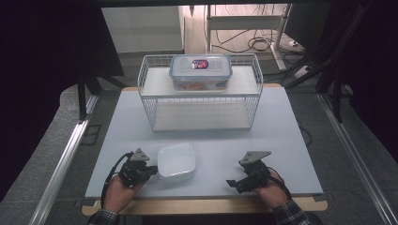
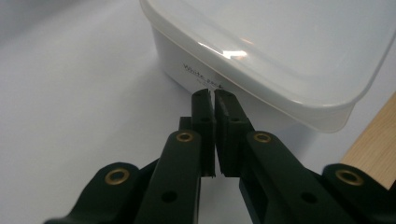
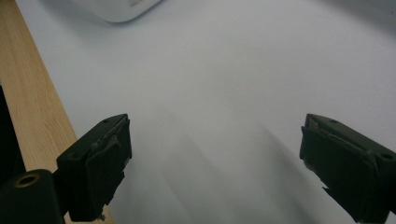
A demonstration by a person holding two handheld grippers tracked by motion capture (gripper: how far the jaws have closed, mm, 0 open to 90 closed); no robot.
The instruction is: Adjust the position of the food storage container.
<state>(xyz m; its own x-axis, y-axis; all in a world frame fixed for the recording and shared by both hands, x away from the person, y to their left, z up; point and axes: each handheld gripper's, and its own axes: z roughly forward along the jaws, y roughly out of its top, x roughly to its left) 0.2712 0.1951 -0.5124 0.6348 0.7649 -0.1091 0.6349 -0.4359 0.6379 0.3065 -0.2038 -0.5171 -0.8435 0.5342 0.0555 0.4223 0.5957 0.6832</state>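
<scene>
Here the left gripper (image 1: 151, 170) sits at about seven o'clock on the table (image 1: 281, 122), its jaws pinched together with nothing between them. In the left gripper view the two black tips (image 2: 213, 100) stand just short of the side wall of the white lidded container (image 2: 261, 51), under the overhang of its lid; whether they touch the wall I cannot tell.

That is the relation that matters: the container (image 1: 176, 161) lies at three o'clock from the left gripper, just beside it, and the closed jaws point straight at its near-left side. It looks roughly square with rounded corners (so no long axis to line up with), standing flat near the table's front edge. The right gripper (image 1: 233, 183), at about five o'clock on the table, is well apart from it, jaws spread wide over bare tabletop, holding nothing. The left hand (image 1: 119, 190) is plainly the nearer one.

Farther back, at twelve o'clock, a white wire rack (image 1: 201, 92) carries a clear clip-lock food box (image 1: 201, 71) on its upper shelf.

The printing on the container's wall is cut off by the jaws, and its contents are hidden beneath the opaque lid.
</scene>
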